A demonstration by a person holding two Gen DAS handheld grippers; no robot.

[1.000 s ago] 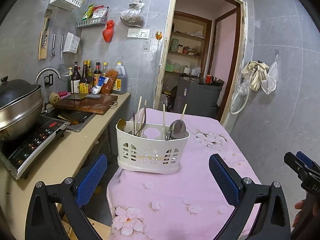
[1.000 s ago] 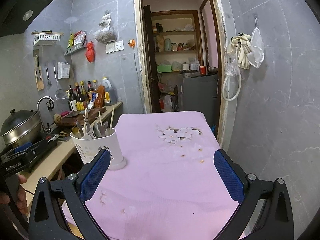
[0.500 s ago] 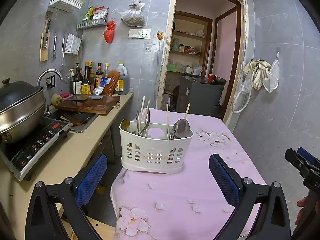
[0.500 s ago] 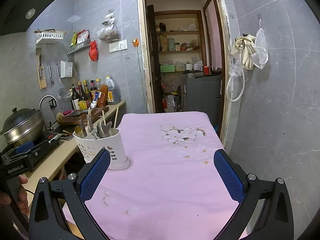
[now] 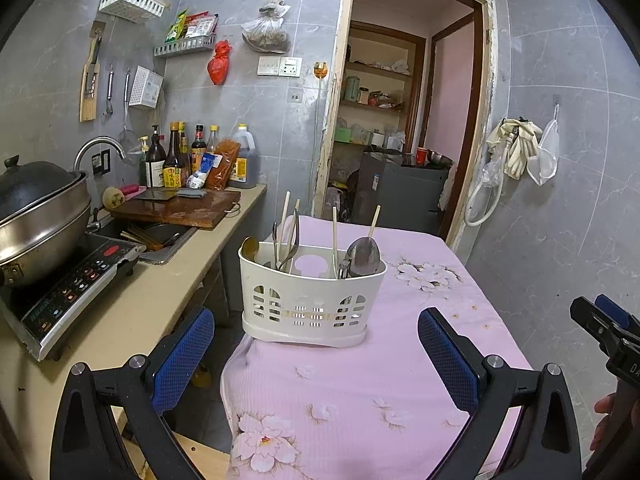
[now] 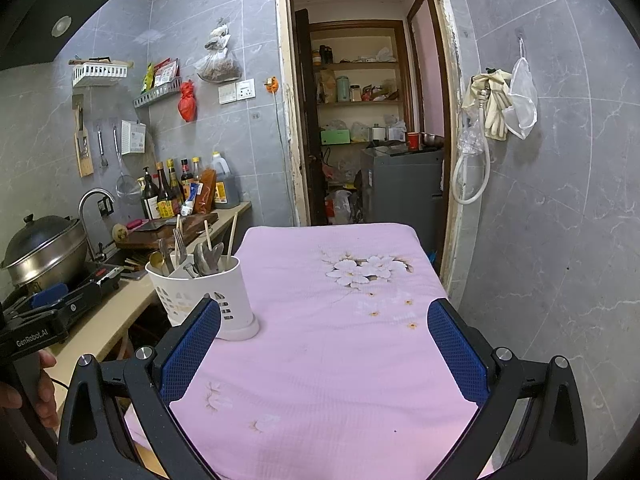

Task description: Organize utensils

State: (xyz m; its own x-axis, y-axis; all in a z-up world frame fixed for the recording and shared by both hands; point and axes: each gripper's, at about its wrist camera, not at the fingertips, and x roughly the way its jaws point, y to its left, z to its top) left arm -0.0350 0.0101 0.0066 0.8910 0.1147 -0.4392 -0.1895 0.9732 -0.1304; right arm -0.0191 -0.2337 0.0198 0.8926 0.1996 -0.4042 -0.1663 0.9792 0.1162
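White utensil holder (image 5: pixel 312 300) sitting at pink surface (image 5: pixel 360 380) edge (spoons, chopsticks inside). Left gripper (image 5: pixel 316 350) and right gripper (image 6: pixel 324 344) hovering, jaws spread, holding nothing. Reaching slowly, pinching one handle.

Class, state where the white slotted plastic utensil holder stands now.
The white slotted plastic utensil holder stands on the pink floral tablecloth at its left edge, beside the beige counter, ahead of the left gripper.

Utensil caddy (image 5: pixel 310 300) – white plastic, matt, slotted walls. Spoon (image 5: pixel 363 257) in it: shiny metal; chopsticks (image 5: pixel 334 236) pale wood. Tablecloth (image 6: pixel 340 340) – pink cloth, fine waffle weave, flower print. Gripper pads (image 6: pixel 191 354): blue, pimpled rubber look. Wall tiles (image 6: pixel 560 200) grey, glossy.
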